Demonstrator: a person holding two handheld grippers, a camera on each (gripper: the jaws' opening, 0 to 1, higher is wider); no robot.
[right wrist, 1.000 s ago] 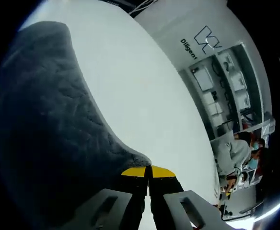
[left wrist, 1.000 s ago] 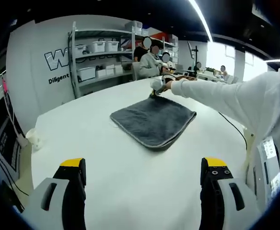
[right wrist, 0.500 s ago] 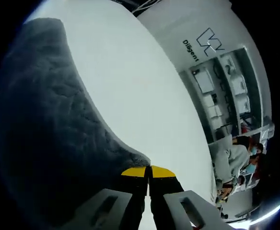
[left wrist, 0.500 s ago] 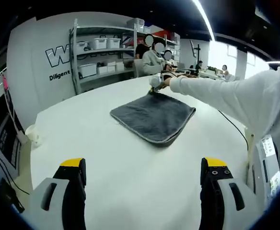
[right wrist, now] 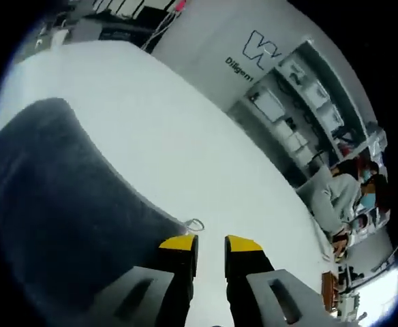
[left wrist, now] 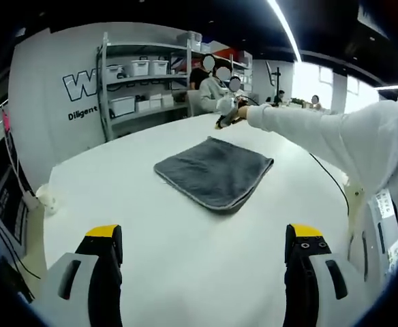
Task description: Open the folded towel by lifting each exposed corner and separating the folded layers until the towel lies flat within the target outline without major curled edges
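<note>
White table (left wrist: 185, 245) | right gripper (right wrist: 210, 243) released towel (left wrist: 214, 170) corner, lifted clear

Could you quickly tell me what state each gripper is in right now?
Left gripper: open, holding nothing, short of the grey towel.
Right gripper: open a little, nothing between its jaws, beside the towel's corner.

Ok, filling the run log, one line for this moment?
towel: folded, flat on table | right gripper: open, at far corner | left gripper: open, back
</note>
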